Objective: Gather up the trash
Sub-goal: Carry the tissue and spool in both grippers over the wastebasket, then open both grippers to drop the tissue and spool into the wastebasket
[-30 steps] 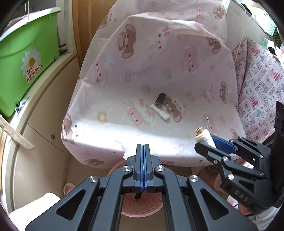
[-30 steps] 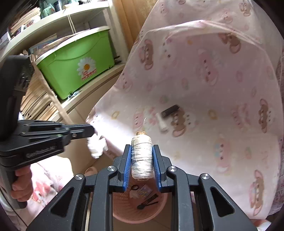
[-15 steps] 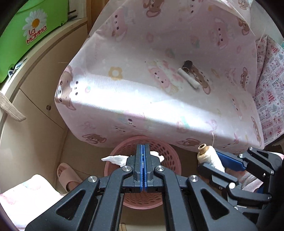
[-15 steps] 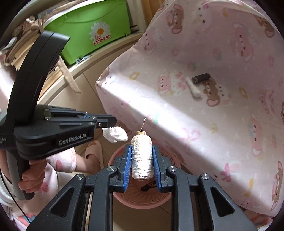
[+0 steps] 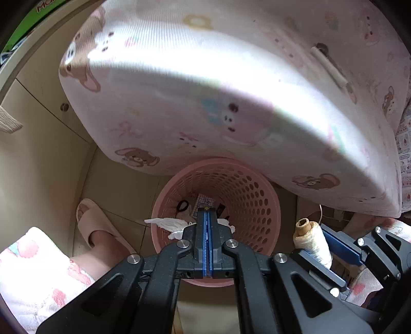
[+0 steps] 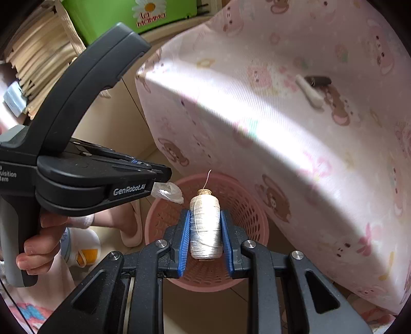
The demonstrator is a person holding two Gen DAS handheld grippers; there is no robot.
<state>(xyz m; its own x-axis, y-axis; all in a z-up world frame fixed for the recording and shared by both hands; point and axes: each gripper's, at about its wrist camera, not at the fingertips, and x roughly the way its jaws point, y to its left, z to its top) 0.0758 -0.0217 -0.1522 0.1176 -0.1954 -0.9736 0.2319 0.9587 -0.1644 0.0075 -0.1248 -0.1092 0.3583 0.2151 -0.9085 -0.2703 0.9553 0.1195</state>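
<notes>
A pink perforated basket (image 5: 246, 195) (image 6: 246, 203) stands on the floor under the bed's edge, with small scraps at its bottom. My left gripper (image 5: 207, 213) (image 6: 164, 174) hangs over its rim, shut on a crumpled white tissue (image 5: 169, 226) (image 6: 169, 192). My right gripper (image 6: 205, 218) (image 5: 316, 231) hovers over the same basket, shut on a spool of cream thread (image 6: 205, 226) (image 5: 313, 239). On the bedsheet lie a white roll (image 5: 328, 66) (image 6: 308, 92) and a dark tube (image 6: 318, 81) beside it.
The bed with a pink bear-print sheet (image 5: 205, 90) overhangs the basket. A person's foot in a pink slipper (image 5: 95, 223) stands left of the basket. A beige cabinet (image 5: 38, 128) lines the left; a green box (image 6: 133, 12) sits on its shelf.
Both grippers have come down from bed height to just over the basket, tilting more steeply downward. The tissue and the spool stayed in their grips.
</notes>
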